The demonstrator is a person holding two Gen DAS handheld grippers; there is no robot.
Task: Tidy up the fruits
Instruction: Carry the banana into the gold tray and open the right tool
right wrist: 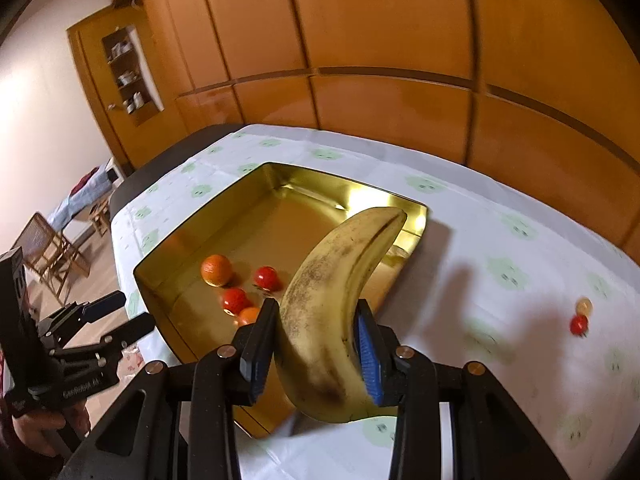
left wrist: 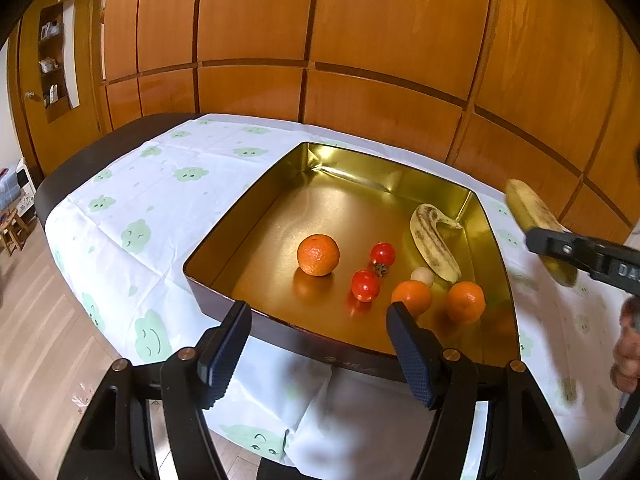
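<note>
A gold tin tray (left wrist: 256,224) stands on the table and holds a spotted banana (left wrist: 432,240), three oranges (left wrist: 318,255), two red tomatoes (left wrist: 383,254) and a small white fruit (left wrist: 422,276). My left gripper (left wrist: 318,312) is open and empty at the tray's near rim. My right gripper (right wrist: 316,312) is shut on a second banana (right wrist: 340,304), held above the tray's right edge (right wrist: 416,216); it also shows in the left wrist view (left wrist: 532,216). A red tomato (right wrist: 579,325) and a small orange fruit (right wrist: 583,305) lie on the cloth at the right.
A white tablecloth with green faces (left wrist: 152,200) covers the dark table. Wooden wall panels (left wrist: 360,40) stand close behind. The table's left edge drops to a wood floor with a stool (left wrist: 12,232) and chairs (right wrist: 52,256).
</note>
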